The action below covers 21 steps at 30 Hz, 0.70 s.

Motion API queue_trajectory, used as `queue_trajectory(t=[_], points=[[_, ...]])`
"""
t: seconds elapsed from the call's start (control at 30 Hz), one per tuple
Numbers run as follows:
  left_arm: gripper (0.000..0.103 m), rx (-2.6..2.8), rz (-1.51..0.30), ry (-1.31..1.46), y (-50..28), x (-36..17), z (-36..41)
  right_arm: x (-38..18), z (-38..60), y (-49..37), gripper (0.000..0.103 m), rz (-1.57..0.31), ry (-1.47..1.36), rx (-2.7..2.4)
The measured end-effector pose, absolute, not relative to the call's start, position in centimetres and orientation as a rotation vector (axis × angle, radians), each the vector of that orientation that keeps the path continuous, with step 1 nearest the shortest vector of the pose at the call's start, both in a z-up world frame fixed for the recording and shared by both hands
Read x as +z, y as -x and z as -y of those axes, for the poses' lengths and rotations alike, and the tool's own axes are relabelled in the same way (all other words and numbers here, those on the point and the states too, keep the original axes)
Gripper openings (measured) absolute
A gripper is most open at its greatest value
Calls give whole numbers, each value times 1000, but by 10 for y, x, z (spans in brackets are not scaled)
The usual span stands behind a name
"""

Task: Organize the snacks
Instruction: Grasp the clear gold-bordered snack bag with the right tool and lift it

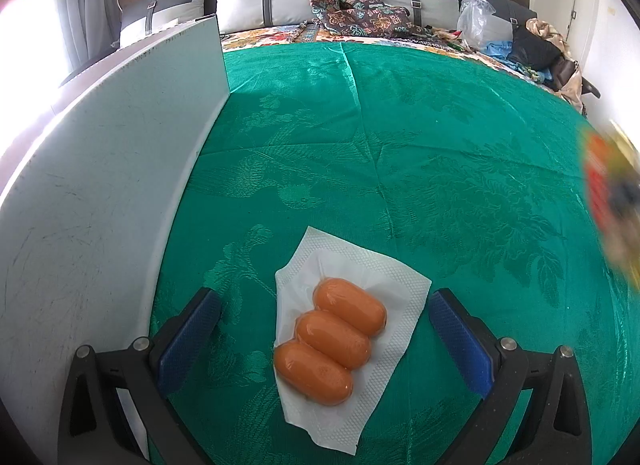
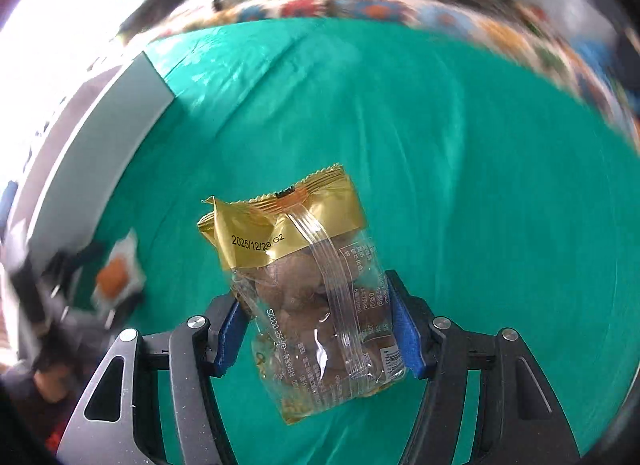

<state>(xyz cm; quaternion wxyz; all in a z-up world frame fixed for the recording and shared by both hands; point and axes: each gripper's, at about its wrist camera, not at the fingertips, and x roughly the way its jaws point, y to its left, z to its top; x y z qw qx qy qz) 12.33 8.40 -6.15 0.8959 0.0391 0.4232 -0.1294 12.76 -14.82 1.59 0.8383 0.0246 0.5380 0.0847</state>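
The right gripper (image 2: pixel 318 329) is clamped on a gold-topped clear snack packet (image 2: pixel 308 293) of brown pastries, held off the green bedspread (image 2: pixel 460 153) with both blue pads pressing its sides, so the carrying step looks to be in hand. The left gripper (image 1: pixel 324 329) hangs with its jaws wide apart over a vacuum pack of three sausages (image 1: pixel 332 341) lying between its fingers (untouched, it seems). Next, probably: set the packet down beside the other snack.
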Motion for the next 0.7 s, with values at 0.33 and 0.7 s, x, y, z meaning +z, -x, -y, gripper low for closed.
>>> queue_trajectory(t=[0.33,0.7], points=[[103,-268,-877,-81,-123,-61,-84,-2,138,-38,69,-1112,-55,29],[103,-269,-877,-80,-123,-61,-84,-42,129,-59,88,-1003,6,0]])
